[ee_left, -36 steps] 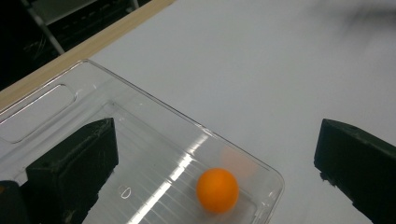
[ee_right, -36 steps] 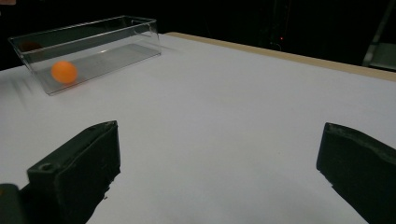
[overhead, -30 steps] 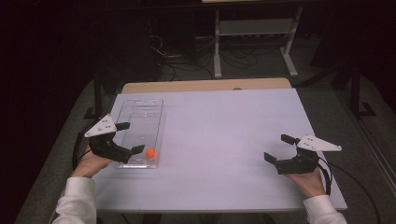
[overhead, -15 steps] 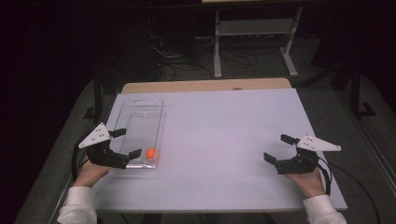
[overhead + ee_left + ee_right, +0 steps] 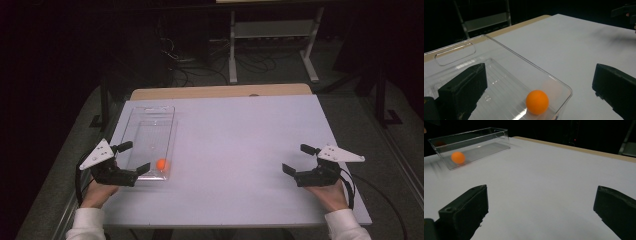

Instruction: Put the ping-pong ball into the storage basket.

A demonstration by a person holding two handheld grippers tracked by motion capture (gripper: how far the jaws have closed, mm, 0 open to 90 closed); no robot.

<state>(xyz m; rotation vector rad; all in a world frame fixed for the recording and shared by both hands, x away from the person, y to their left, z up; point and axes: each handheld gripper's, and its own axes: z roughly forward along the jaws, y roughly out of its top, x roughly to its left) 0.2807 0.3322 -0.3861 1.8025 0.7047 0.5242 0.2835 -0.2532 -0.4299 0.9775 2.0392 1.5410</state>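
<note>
Left gripper (image 5: 131, 158) at 8 o'clock on the table (image 5: 240, 140), jaws spread wide, holding nothing. One jaw sits over the near end of the clear bin (image 5: 148, 137), the other just past the bin's near edge toward the person. In the left gripper view its jaws straddle the bin's near right corner.

Orange ball (image 5: 161, 164) lies inside the bin, on the floor, in the near right corner, against or just beside the wall. It sits at roughly 3 o'clock from the left gripper, close but not touching.

Right gripper (image 5: 299, 159) at 4 o'clock on the table, jaws also wide apart, empty, low over bare tabletop, well apart from the bin. In the right gripper view the bin and ball show far off at 10 o'clock.
</note>
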